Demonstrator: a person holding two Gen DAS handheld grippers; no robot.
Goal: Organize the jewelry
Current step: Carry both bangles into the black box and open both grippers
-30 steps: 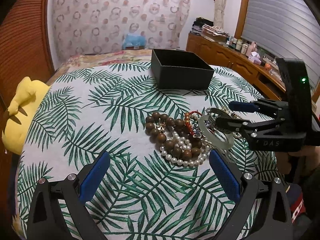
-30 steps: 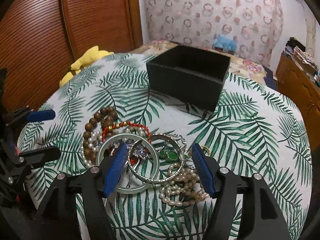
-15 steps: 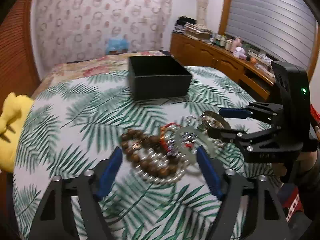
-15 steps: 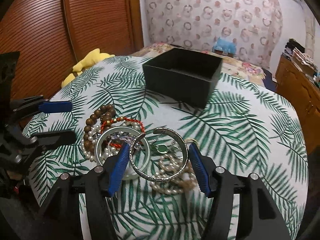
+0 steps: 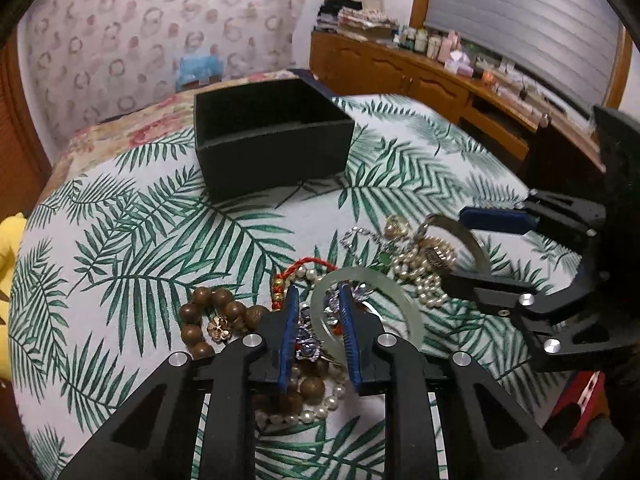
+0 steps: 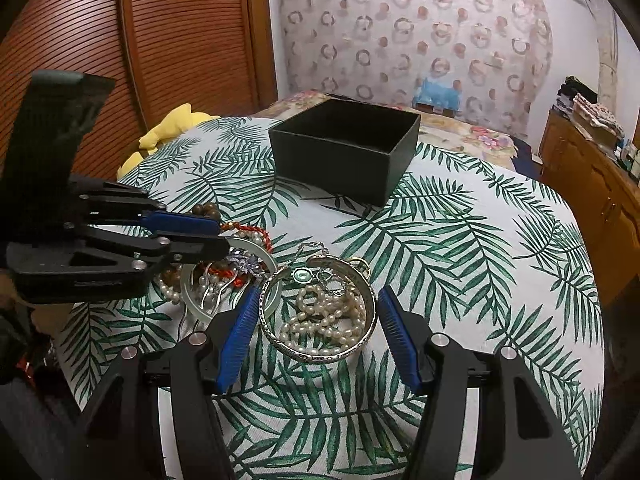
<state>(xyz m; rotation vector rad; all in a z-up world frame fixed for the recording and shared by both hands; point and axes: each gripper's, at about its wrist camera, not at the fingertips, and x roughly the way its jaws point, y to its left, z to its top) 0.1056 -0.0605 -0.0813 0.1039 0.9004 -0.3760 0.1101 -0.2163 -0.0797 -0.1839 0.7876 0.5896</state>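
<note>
A pile of jewelry lies on the palm-leaf cloth: a wooden bead bracelet [image 5: 200,320], a pale jade bangle [image 5: 400,300], pearl strands [image 6: 328,316], a red cord [image 5: 304,266] and a silver cuff bangle [image 6: 320,350]. My left gripper [image 5: 318,336] has closed to a narrow gap over a silver-blue ornament [image 5: 306,340] and the jade bangle's near rim. My right gripper [image 6: 318,332] is open, its blue pads either side of the silver cuff. An open black box [image 5: 272,140] stands behind the pile and also shows in the right wrist view [image 6: 344,148].
A yellow plush toy [image 6: 168,132] lies at the table's far left edge. A wooden sideboard [image 5: 440,80] with bottles stands to the right. A wooden slatted door [image 6: 120,40] is behind on the left.
My left gripper moved in over the pile and its fingers closed from wide open to a narrow gap. My right gripper lowered the silver cuff and stays open around it.
</note>
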